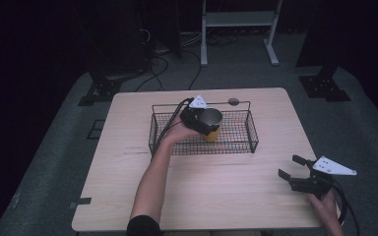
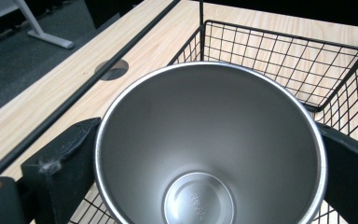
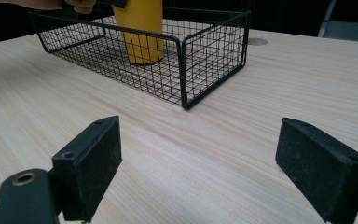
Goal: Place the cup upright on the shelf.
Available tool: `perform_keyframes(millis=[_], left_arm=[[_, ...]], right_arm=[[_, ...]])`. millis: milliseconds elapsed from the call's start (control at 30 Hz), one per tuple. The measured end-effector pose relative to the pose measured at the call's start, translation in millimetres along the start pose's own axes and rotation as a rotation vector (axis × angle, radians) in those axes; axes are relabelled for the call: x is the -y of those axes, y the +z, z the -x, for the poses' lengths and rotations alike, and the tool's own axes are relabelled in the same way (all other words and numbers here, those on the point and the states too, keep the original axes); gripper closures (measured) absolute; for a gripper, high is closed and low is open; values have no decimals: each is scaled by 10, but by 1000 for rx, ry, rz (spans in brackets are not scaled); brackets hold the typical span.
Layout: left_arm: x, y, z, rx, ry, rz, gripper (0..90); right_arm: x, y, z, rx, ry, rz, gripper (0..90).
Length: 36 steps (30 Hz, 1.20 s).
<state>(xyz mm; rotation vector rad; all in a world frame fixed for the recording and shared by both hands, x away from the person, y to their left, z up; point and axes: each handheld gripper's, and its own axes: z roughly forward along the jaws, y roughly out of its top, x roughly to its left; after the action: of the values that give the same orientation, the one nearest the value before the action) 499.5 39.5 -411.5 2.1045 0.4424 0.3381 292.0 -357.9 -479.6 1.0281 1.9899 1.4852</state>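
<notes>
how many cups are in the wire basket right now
1. A single yellow cup with a steel inside stands upright in the wire basket, left of its middle in the high view, with the left gripper shut on its rim. None seems hidden; the mesh is see-through.

A lab or recording studio, by the look of it: dark surroundings, a lone pale wooden table [image 1: 202,196] lit from above on grey carpet [image 1: 54,162]. Cables [image 1: 162,69] snake across the floor behind it, black stand bases [image 1: 325,86] sit at the corners, and the white legs of a frame [image 1: 238,34] stand at the back. Black tape marks [image 1: 81,201] dot the carpet.
</notes>
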Motion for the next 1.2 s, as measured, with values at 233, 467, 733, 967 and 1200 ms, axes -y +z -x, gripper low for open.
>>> perform_keyframes(millis=[233, 467, 733, 967, 1200], left_arm=[[-40, -60, 1, -9, -6, 38, 24], [-94, -125, 5, -6, -15, 100, 24], [-171, -216, 44, -9, -7, 129, 18], [-178, -308, 96, -21, -4, 146, 7], [-123, -413, 163, -22, -12, 161, 7]], right_arm=[[1, -1, 3, -3, 0, 1, 133], [5, -22, 28, -17, 15, 16, 133], [6, -27, 32, -24, 15, 18, 133], [8, -26, 19, -10, 14, 18, 132], [5, -14, 13, -4, 10, 9, 133]])
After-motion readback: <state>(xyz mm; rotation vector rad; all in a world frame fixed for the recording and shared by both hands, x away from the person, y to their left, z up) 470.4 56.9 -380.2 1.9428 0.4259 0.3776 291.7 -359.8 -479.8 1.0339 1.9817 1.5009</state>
